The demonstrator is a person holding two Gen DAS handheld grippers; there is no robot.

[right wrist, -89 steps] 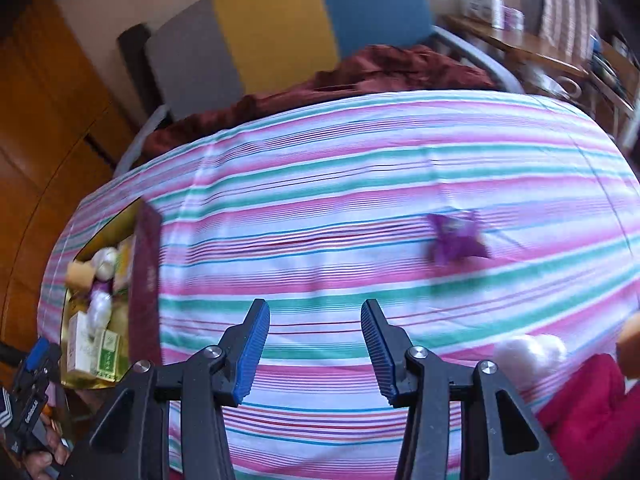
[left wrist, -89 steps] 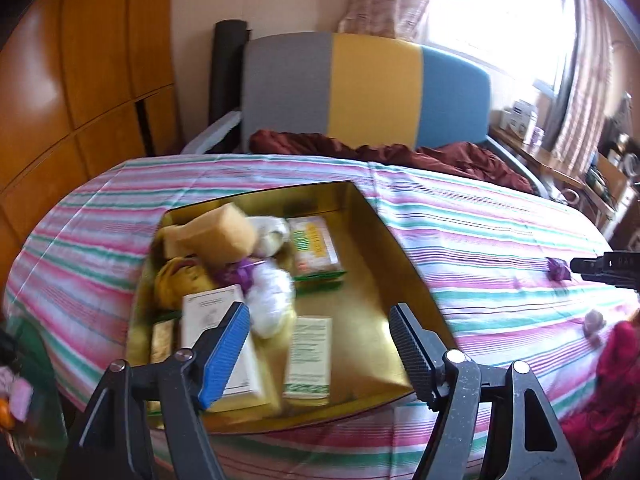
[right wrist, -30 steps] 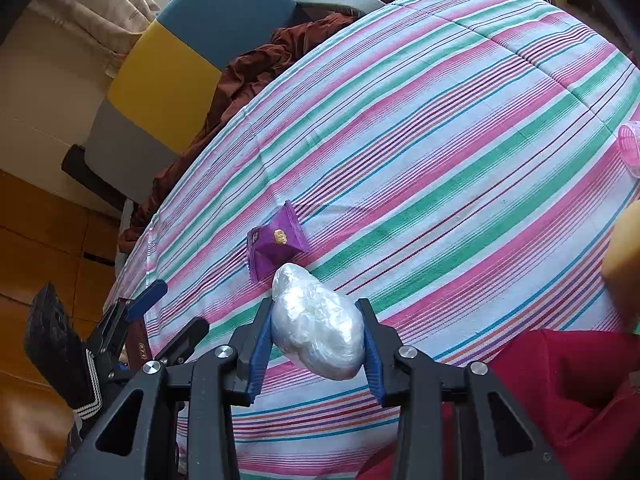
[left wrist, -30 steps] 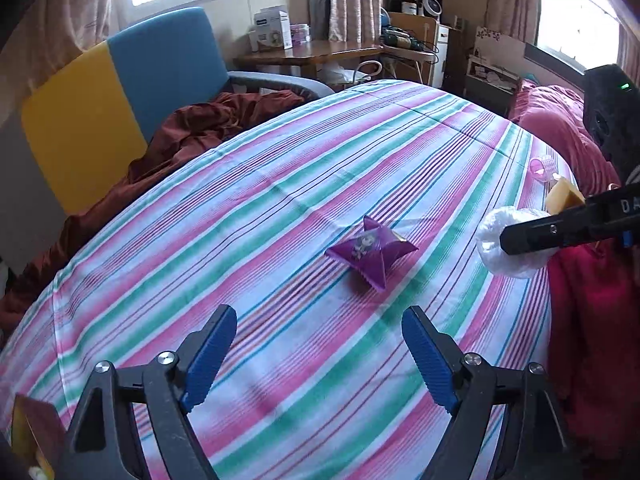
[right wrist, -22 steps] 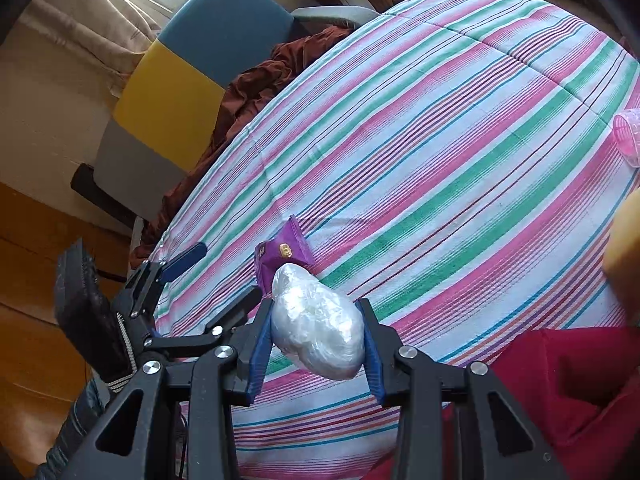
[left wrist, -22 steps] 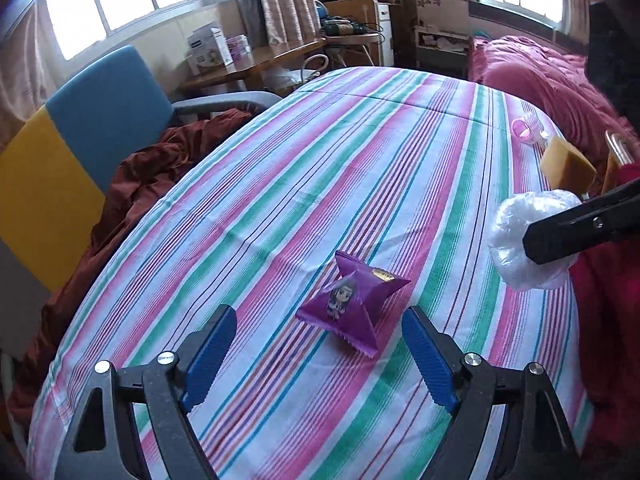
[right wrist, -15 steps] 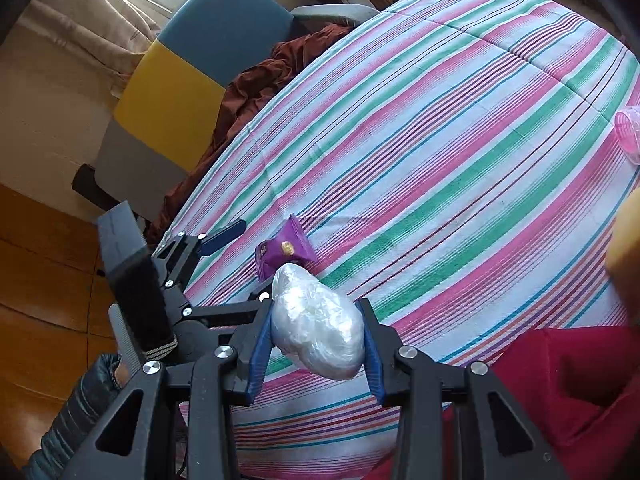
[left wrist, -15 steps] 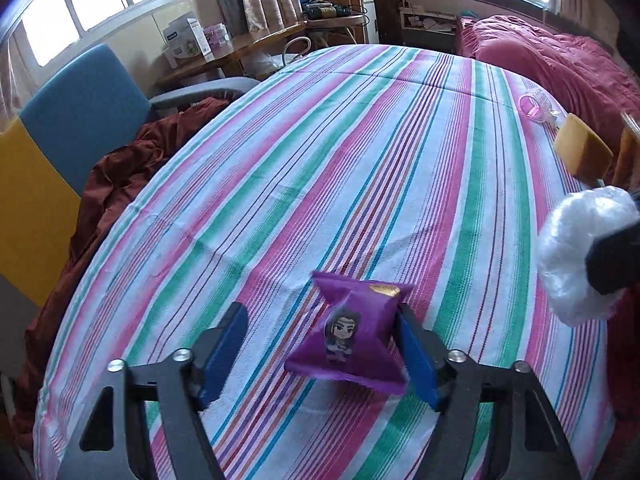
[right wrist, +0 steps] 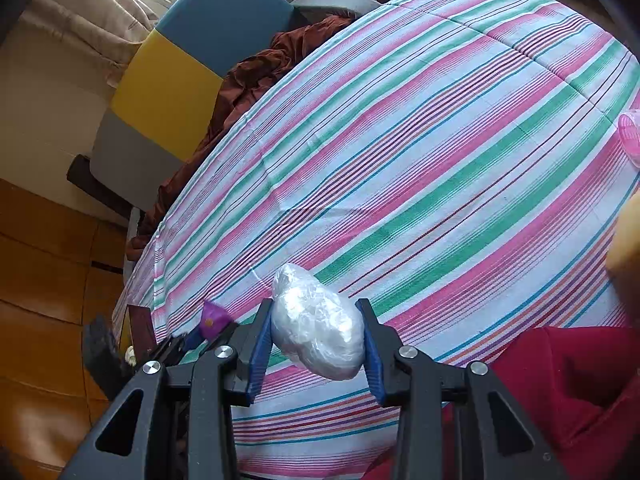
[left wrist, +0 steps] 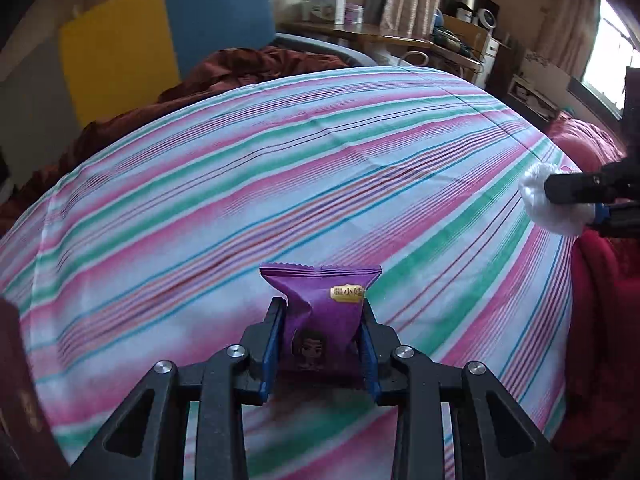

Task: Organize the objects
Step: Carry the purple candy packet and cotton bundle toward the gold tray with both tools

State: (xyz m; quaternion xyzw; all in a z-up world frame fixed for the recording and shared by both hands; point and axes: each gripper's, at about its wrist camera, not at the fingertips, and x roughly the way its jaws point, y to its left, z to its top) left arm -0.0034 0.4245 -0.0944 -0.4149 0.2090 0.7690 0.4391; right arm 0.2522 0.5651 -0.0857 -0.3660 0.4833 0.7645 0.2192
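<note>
My left gripper is shut on a purple snack packet with a cartoon face, held just above the striped tablecloth. My right gripper is shut on a white plastic-wrapped bundle, also above the cloth. In the left wrist view the bundle and the right gripper show at the far right. In the right wrist view the purple packet and the left gripper show at the lower left, beside a dark red box edge.
A grey, yellow and blue chair with a brown cloth stands behind the table. A red garment lies at the near right edge. A pink object and a yellow object sit at the right. A desk with clutter is behind.
My left gripper moved up to the purple packet, shut on it and lifted it toward the box side. My right gripper keeps holding the white bundle almost still.
</note>
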